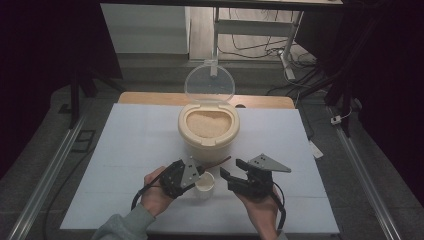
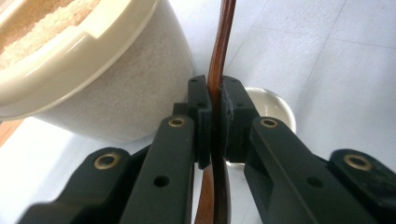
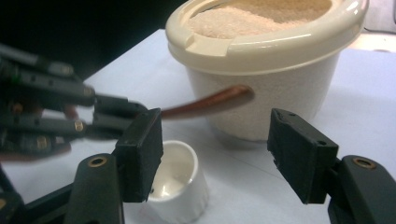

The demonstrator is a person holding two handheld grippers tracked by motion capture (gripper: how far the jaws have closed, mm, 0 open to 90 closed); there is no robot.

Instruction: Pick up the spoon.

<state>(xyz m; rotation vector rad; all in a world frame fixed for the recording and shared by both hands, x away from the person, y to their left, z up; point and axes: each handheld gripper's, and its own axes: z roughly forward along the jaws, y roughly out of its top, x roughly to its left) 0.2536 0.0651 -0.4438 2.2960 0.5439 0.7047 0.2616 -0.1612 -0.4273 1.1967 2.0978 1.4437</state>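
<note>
A cream tub [image 1: 208, 131] of pale grain stands mid-table with its clear lid [image 1: 209, 82] raised behind it. My left gripper [image 1: 200, 173] is shut on the handle of a thin brown spoon [image 1: 220, 161], which points right across the tub's front. In the left gripper view the pads [image 2: 201, 100] clamp the spoon [image 2: 222, 37] beside the tub [image 2: 116, 84]. A small white cup [image 1: 205, 185] sits under the spoon. My right gripper [image 1: 232, 168] stands open just right of the cup. In the right gripper view the cup [image 3: 180, 184] looks tilted by the left jaw, with nothing between the fingers [image 3: 301, 154].
A white mat [image 1: 130, 150] covers the table, with a strip of bare wood [image 1: 150, 98] behind the tub. Metal rails [image 1: 55, 165] run along both sides. The mat has room left and right of the tub.
</note>
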